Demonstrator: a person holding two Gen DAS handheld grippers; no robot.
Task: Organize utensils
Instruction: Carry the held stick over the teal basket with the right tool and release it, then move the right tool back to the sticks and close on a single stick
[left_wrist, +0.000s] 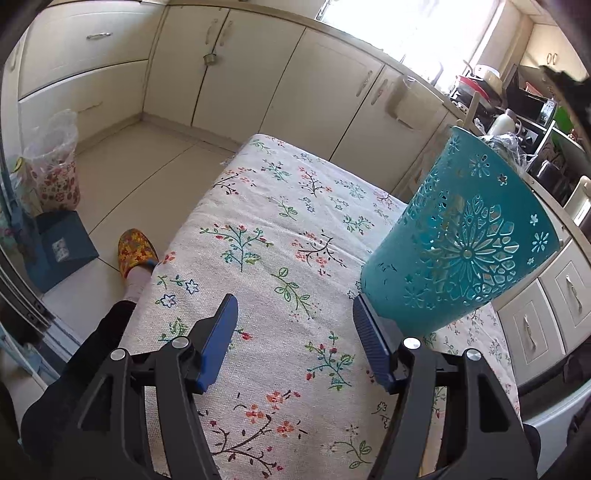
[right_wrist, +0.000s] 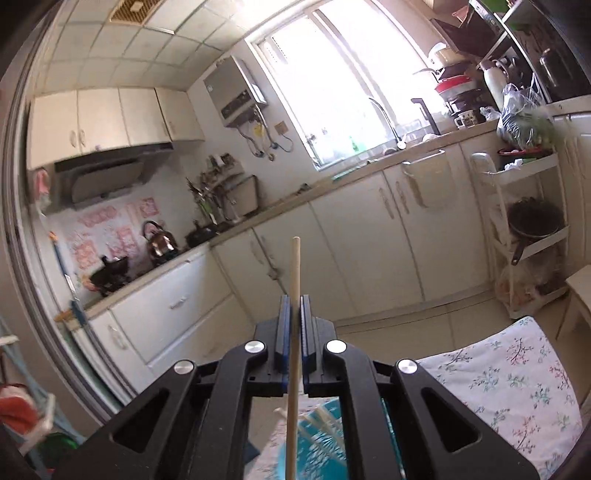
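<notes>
A teal perforated utensil holder (left_wrist: 461, 236) stands on the floral tablecloth (left_wrist: 280, 236), just right of my left gripper (left_wrist: 293, 314), which is open and empty with its right finger close to the holder's base. My right gripper (right_wrist: 294, 308) is shut on a wooden stick (right_wrist: 295, 269), held upright above the holder. The stick's lower part runs down into the teal holder (right_wrist: 317, 446), which shows below my fingers with other pale sticks in it. A stick tip (left_wrist: 471, 110) pokes above the holder's rim in the left wrist view.
Cream kitchen cabinets (left_wrist: 321, 92) run behind the table. A person's leg and patterned slipper (left_wrist: 135, 251) stand at the table's left edge. A blue box (left_wrist: 62, 251) and a bagged bin sit on the floor. A white shelf rack (right_wrist: 524, 236) stands at right.
</notes>
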